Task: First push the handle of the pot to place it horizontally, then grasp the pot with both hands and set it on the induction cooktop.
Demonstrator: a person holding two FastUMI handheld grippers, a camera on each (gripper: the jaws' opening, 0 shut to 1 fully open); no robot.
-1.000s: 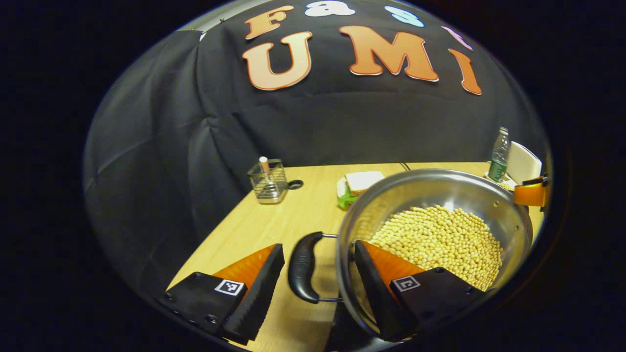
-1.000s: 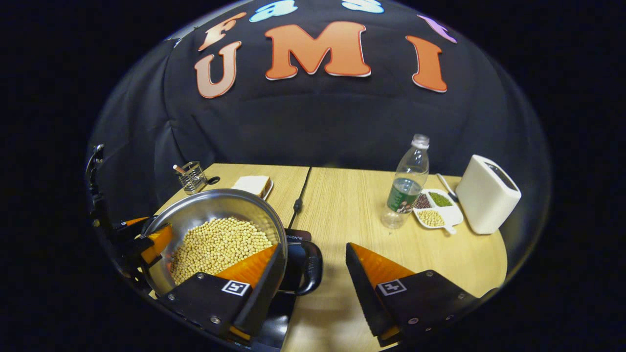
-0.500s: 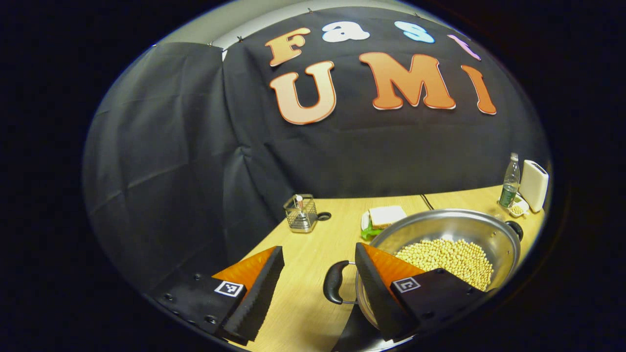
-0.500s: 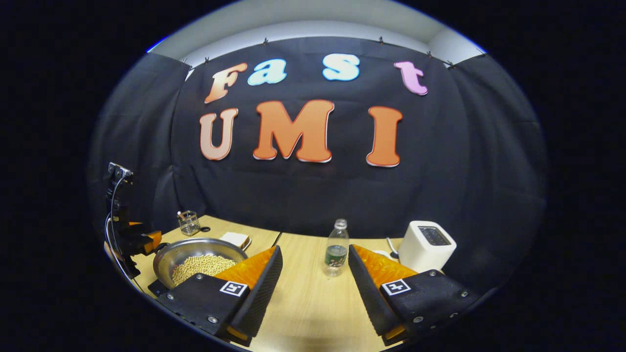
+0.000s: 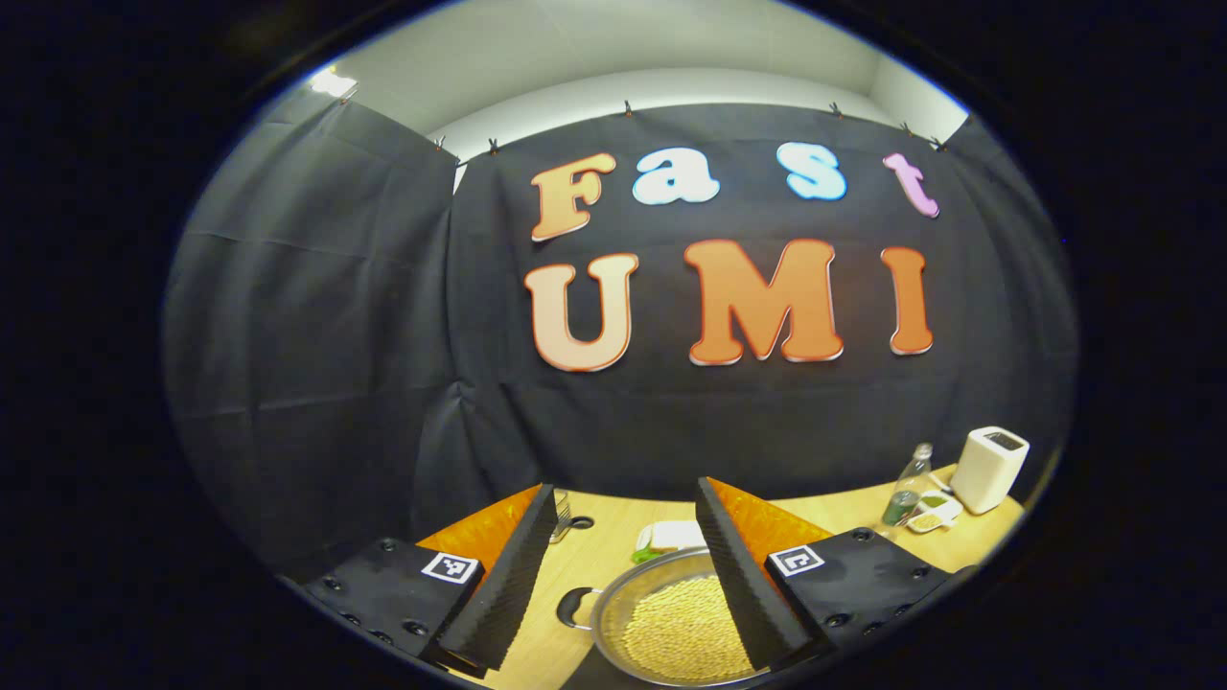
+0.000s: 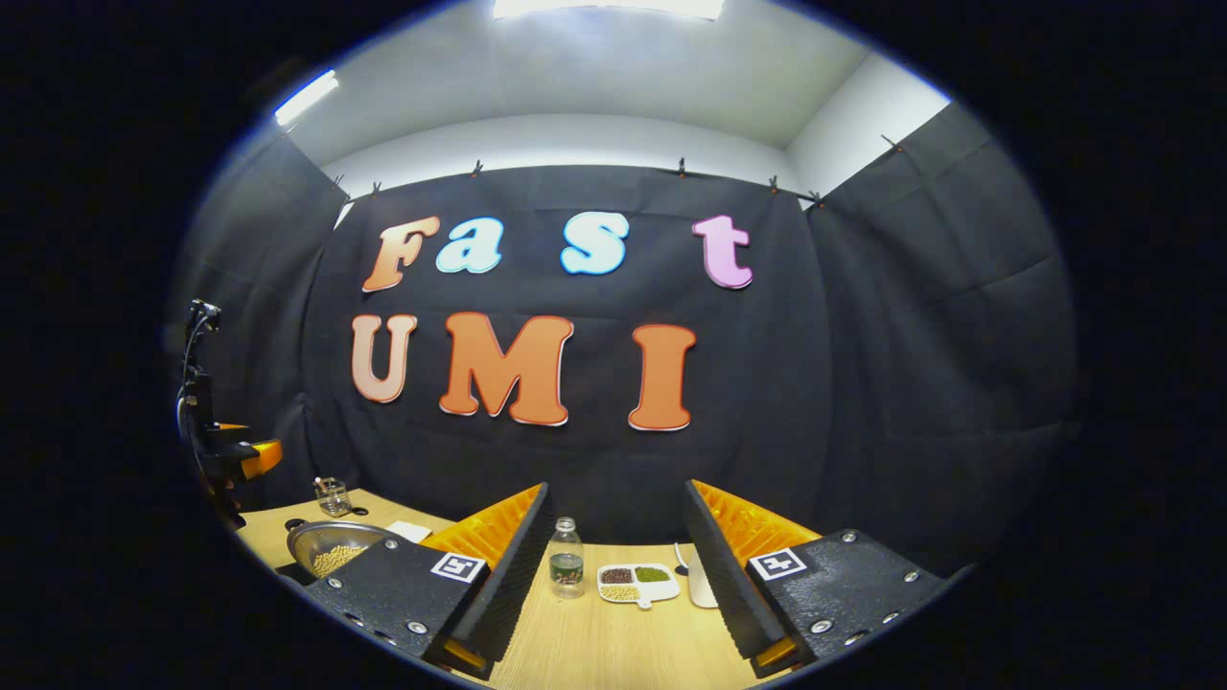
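A: Both grippers now ride high above the pale wooden table (image 5: 604, 561), well clear of the round stainless-steel pot of yellow soybeans (image 5: 676, 623). A second ago each straddled one of the pot's black loop handles; half a second ago they were already lifting away

B: And the jaws?

A: Spread wide on both. The left gripper (image 5: 628, 565) carries nothing, and the right gripper (image 6: 613, 561) frames only the clear plastic water bottle (image 6: 566, 570) and the white divided dish of beans (image 6: 636, 581), far off on the table

B: Where does the pot stand?

A: Low in the left gripper view, one black handle (image 5: 571, 607) lying flat, pointing left. In the right gripper view it sits at far left (image 6: 335, 548), with the other gripper hanging above it. The dark slab under its front edge looks like the induction cooktop, though little of it can be made out

B: Meaning for the task?

A: Judging by the release and retreat, the pot has been set down and the job appears complete; only the withdrawal remains. A wire utensil basket (image 6: 332, 496) stands beyond the pot, near the wall
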